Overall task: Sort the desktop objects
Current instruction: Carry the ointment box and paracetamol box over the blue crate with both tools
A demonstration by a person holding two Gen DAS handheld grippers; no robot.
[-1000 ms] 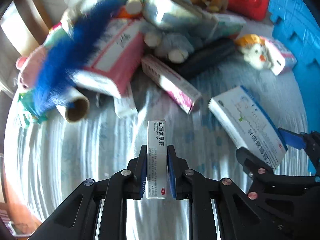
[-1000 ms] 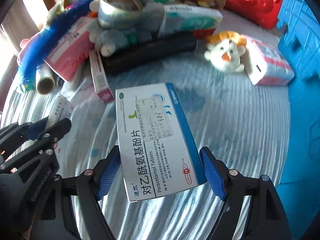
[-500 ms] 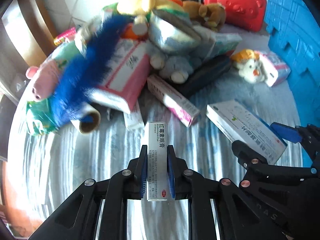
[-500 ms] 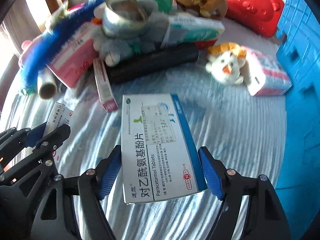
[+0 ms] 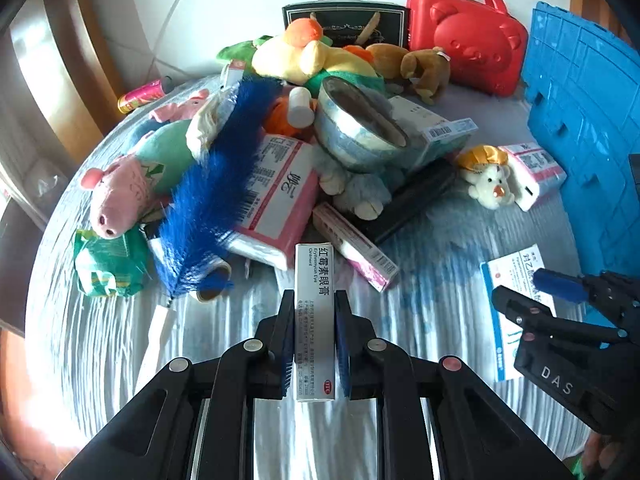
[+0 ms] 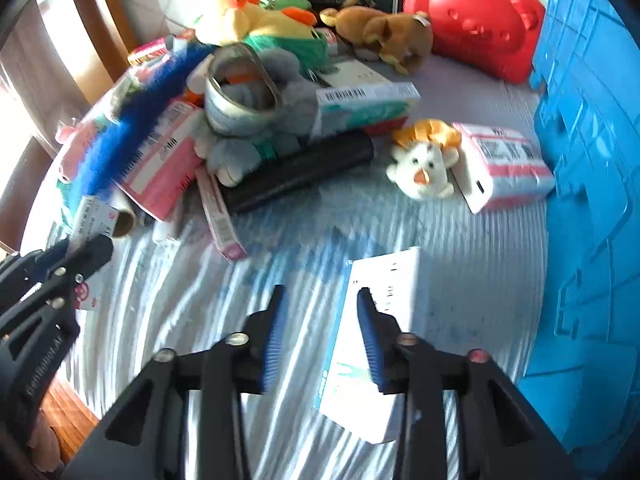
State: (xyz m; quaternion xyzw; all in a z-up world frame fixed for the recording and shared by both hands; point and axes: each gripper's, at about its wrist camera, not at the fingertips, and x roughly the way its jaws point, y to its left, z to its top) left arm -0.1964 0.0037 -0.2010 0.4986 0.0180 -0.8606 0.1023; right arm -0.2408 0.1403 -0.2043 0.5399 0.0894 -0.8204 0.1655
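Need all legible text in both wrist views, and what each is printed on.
"Erythromycin Eye Ointment", beside "红霉素眼膏": narrow ointment box between the left gripper jaws.
"DAS": right gripper body.
"对乙": blue and white tablet box, the rest hidden.
Pink tissue pack, barcoded boxes: print too small or blurred.

Tablecloth (image 5: 440, 320): pale woven cloth, finely ribbed. Ointment box (image 5: 314, 320): smooth printed card, slight sheen. Bowl (image 5: 356, 132), far centre: dull metal. Suitcase (image 5: 468, 36), far right: glossy red moulded plastic. Crate (image 6: 592, 200), right: matt blue plastic. Brush (image 5: 212, 196), left: blue bristly fibre.
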